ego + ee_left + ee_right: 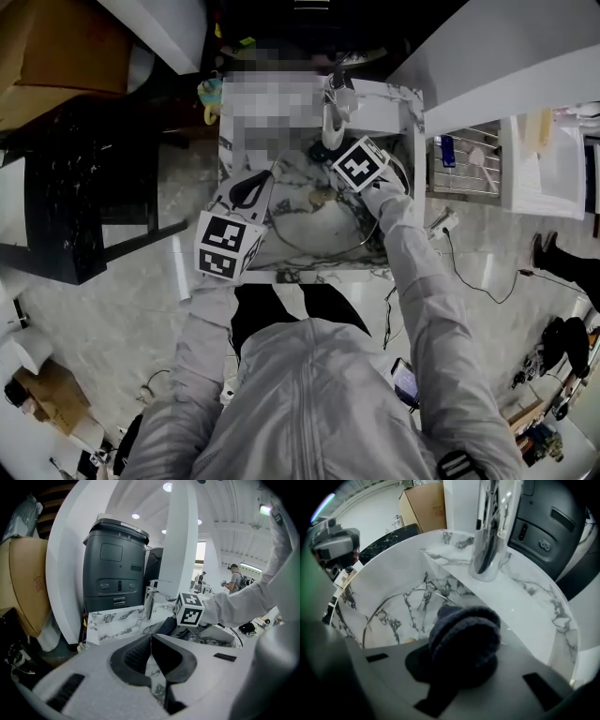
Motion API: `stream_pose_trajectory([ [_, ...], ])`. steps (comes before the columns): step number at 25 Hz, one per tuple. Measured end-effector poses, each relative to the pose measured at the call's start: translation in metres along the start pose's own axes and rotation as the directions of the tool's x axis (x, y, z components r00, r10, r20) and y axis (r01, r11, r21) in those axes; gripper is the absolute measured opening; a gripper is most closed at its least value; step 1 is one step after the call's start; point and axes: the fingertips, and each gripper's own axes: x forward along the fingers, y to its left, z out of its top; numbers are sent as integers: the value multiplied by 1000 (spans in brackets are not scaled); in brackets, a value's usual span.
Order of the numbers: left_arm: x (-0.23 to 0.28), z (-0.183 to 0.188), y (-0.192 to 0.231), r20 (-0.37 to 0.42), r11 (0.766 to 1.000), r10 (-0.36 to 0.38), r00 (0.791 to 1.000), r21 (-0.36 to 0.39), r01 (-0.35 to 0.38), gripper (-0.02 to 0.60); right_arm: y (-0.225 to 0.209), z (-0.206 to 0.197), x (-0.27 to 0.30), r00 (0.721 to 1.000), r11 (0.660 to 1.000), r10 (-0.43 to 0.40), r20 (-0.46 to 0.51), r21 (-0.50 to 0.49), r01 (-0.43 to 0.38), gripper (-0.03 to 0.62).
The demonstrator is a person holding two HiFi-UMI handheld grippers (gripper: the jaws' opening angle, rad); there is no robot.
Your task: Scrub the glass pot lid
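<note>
Fingers of the right gripper [459, 665] are clamped on a dark blue knitted scrubber [464, 637], which bulges out over them and hides their tips. The left gripper [151, 641] has its fingers pressed together at the tips. Only marbled surface shows through the gap lower down, so it appears to hold nothing.

Just past the scrubber, the glass pot lid [401, 616] lies flat in the bottom of the marbled sink [525, 602], its thin metal rim curving round the clear pane. Whether the scrubber touches the glass I cannot tell.

I judge the lid stiff, fairly heavy for its size, breakable, and slippery if wet. On a hard basin it would likely skate under sideways rubbing. The rim or the centre knob looks the safest hold, steadying it with the left gripper while the right scrubs, with pressure kept moderate.

Behind the lid, the faucet [490, 531] rises from the sink's back ledge.

The head view alone shows the whole layout: the lid [323, 234] fills most of the basin, the left gripper sits at its near left edge, and the right is up by the faucet. The right gripper view alone shows the scrubber in the grip. The left gripper view misses the lid entirely but takes in a dark grey bin [115, 564] beyond the sink.
</note>
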Motion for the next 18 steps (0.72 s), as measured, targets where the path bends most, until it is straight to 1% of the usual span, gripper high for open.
stream_pose_trajectory([
  [8,-6,0,10,3,1000,20,1000,-8,-20,28,24,31,11,997,999,40,72,-23,-39,55],
  [15,-8,-6,8,-9,1000,18,1000,-11,-18,28,42,37,15,993,997,68,98,-45,-64,55],
  [18,-8,-8,6,-12,1000,15,1000,-11,-15,28,54,38,17,992,994,81,95,-79,-74,55],
])
